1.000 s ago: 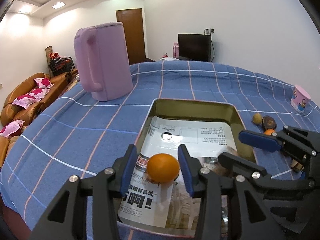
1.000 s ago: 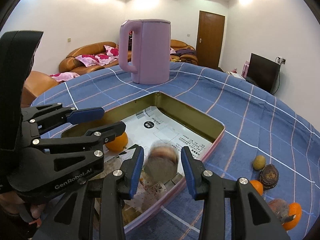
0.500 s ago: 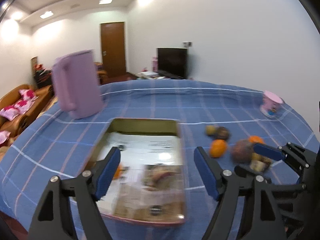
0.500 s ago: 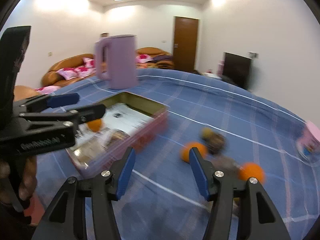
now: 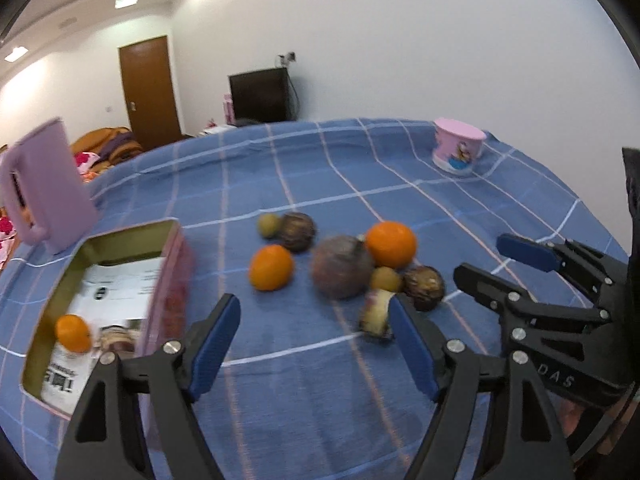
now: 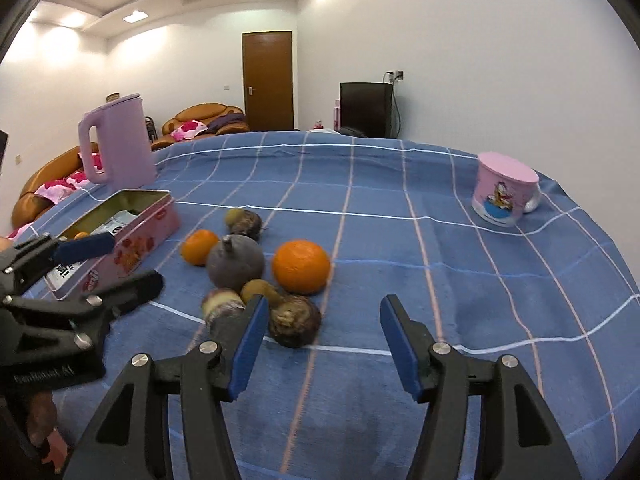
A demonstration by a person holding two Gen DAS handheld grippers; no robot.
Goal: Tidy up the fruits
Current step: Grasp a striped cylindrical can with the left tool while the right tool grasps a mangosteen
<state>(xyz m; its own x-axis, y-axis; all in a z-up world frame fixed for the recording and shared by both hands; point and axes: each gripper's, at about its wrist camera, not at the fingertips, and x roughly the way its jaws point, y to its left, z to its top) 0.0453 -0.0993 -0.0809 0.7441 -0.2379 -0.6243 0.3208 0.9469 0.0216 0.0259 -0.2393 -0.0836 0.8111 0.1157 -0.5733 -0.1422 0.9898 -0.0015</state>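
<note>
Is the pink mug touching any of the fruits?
Apart. The right wrist view shows the mug far from the fruits, with bare cloth between.

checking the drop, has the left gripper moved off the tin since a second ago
Yes. The left gripper swung right, off the tin, toward the loose fruit, jaws open and empty.

In the right wrist view, a cluster of fruits [image 6: 256,272] lies at centre frame on the worktop [image 6: 440,260]. The tin [image 6: 132,232] sits to their left, the kettle [image 6: 116,144] behind it at upper left, and the cup [image 6: 504,188] at far right.
</note>
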